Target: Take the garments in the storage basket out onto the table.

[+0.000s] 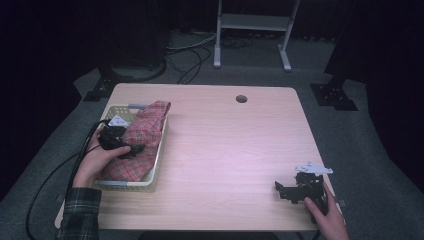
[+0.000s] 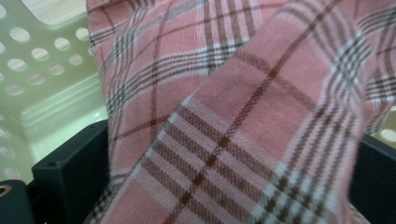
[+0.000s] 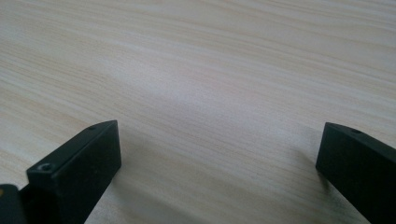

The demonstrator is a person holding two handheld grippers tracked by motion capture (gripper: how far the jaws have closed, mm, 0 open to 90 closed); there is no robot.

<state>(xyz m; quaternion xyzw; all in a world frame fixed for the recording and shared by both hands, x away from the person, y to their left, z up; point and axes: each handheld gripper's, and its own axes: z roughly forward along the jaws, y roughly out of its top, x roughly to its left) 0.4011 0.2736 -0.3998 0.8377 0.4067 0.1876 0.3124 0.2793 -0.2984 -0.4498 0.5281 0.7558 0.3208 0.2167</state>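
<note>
High view had the left gripper (image 1: 131, 150) down in the basket (image 1: 159, 156) at the table's (image 1: 230, 150) left edge, on the pink plaid cloth (image 1: 145, 131). Risk: cloth may snag on the basket rim or slip out, since the bite looked shallow. Left gripper view showed jaws wide apart with cloth (image 2: 243, 116) bunched between, not clamped. Right gripper (image 1: 292, 192) sat near the front-right corner, jaws spread, holding nothing.
</note>
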